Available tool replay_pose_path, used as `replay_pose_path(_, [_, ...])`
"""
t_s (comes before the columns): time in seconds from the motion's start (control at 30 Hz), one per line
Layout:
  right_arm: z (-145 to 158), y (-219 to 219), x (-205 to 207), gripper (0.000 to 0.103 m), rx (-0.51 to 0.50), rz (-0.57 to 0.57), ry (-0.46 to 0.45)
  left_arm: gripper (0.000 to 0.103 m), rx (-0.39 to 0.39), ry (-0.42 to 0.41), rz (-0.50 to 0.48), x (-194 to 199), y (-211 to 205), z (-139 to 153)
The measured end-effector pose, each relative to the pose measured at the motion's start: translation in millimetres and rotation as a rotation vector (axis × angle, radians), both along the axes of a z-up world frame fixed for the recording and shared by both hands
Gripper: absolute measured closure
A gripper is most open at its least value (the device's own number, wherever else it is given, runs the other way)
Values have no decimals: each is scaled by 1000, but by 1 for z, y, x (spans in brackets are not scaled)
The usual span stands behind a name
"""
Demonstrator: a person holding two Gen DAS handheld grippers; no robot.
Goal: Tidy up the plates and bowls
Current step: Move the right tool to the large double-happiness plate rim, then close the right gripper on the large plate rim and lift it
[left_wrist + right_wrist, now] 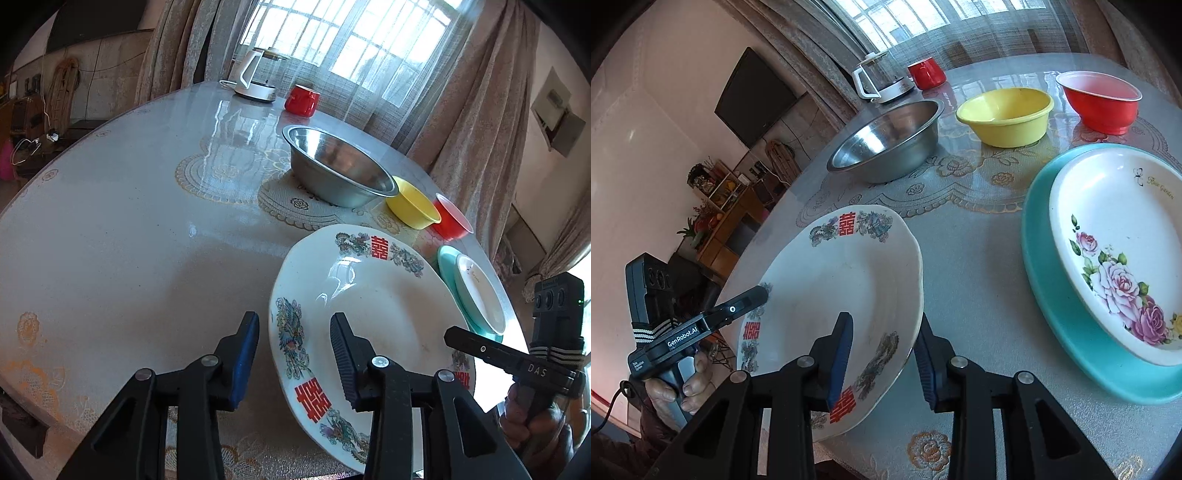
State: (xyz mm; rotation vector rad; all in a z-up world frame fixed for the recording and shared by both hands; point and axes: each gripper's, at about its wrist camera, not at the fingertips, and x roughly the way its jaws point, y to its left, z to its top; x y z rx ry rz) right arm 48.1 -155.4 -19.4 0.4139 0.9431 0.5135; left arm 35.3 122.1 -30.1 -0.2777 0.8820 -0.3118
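**Both grippers astride the plate rim**

Left gripper [295, 354] and right gripper [884, 356] each stand spread, one finger inside and one outside opposite edges of the white dragon-and-phoenix plate with red characters [846, 280]; neither visibly clamps. Plate sits at the table's [129, 240] near edge, apparently tilted. Beyond: rose-printed white dish [1115, 254] nested on turquoise plate [1056, 317], steel bowl [886, 144], yellow bowl [1004, 114], red bowl [1100, 99]. Advice: close both together, seat pads deep, lift level.
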Motion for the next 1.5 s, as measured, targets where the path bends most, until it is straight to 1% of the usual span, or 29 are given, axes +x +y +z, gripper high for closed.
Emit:
replay_pose_path(0.03, [-2,1,0,74,-2,5,5,68,5,3,-6,0,-2,-2])
replay_pose_path(0.1, [-6,3,2,76,-10,11,18,68,17,8,-12,2,-5,-6])
replay_pose_path(0.17, [-9,2,2,77,-1,10,19,69,26,20,-12,4,-7,-10])
replay_pose_path(0.2, [-9,0,2,77,9,8,25,69,28,12,-8,4,-8,-10])
replay_pose_path(0.27, [-11,-3,4,77,39,12,39,69,30,10,-7,5,-7,-11])
replay_pose_path(0.4, [-19,-15,5,77,138,-2,64,69,46,5,-6,8,-10,-11])
replay_pose_path(0.47, [-20,-18,4,77,156,4,58,69,47,8,-6,10,-10,-11])
replay_pose_path(0.6, [-18,-15,1,81,126,12,41,69,38,1,2,12,-10,-12])
replay_pose_path(0.7, [-18,-11,0,85,118,22,28,69,53,-16,3,10,-12,-13])
replay_pose_path(0.8, [-18,-4,4,89,104,40,31,69,61,-15,3,11,-13,-12])
replay_pose_path(0.97, [-20,-4,7,90,120,37,35,69,69,-12,6,11,-13,-12])
replay_pose_path(1.07, [-20,-3,6,90,127,31,37,70,89,-15,13,10,-17,-12])
replay_pose_path(1.17, [-19,-2,6,90,116,28,36,70,108,-15,10,9,-21,-12])
replay_pose_path(1.23, [-18,-1,5,89,112,22,33,70,106,-6,15,10,-21,-11])
replay_pose_path(1.3, [-17,0,4,87,103,23,27,70,107,-2,18,11,-20,-11])
replay_pose_path(1.4, [-14,5,4,87,65,28,18,69,142,-9,23,9,-24,-11])
replay_pose_path(1.5, [-13,7,5,87,53,27,19,69,138,2,27,8,-23,-10])
